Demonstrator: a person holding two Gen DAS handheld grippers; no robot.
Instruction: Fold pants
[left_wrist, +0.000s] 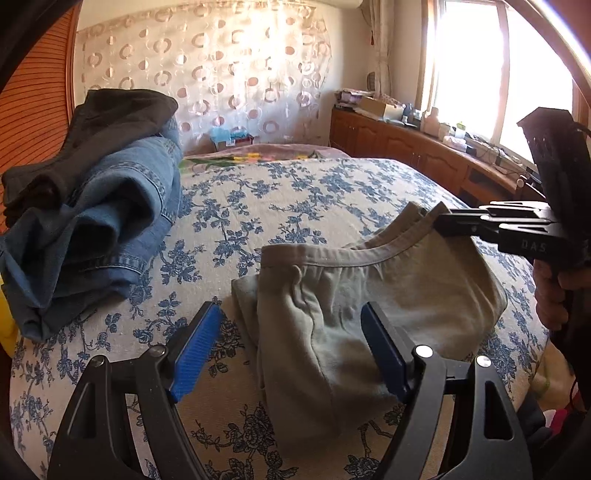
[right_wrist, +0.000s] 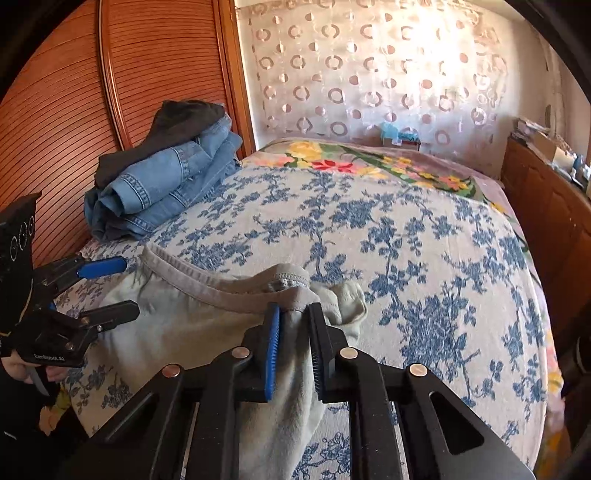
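Note:
Grey-beige pants (left_wrist: 332, 306) lie bunched on the bed with the waistband curved across the top. In the left wrist view my left gripper (left_wrist: 291, 325) is open, its blue pads either side of the pants' left part, just above the fabric. My right gripper (left_wrist: 443, 221) comes in from the right and is shut on the waistband's right end. In the right wrist view my right gripper (right_wrist: 293, 314) pinches the waistband of the pants (right_wrist: 184, 321), and the left gripper (right_wrist: 118, 288) stands open at the left.
A pile of folded blue jeans with a dark garment on top (left_wrist: 92, 206) sits at the bed's far left, also in the right wrist view (right_wrist: 166, 177). The blue-flowered bedspread (right_wrist: 406, 229) covers the bed. A wooden cabinet (left_wrist: 406, 144) runs along the right.

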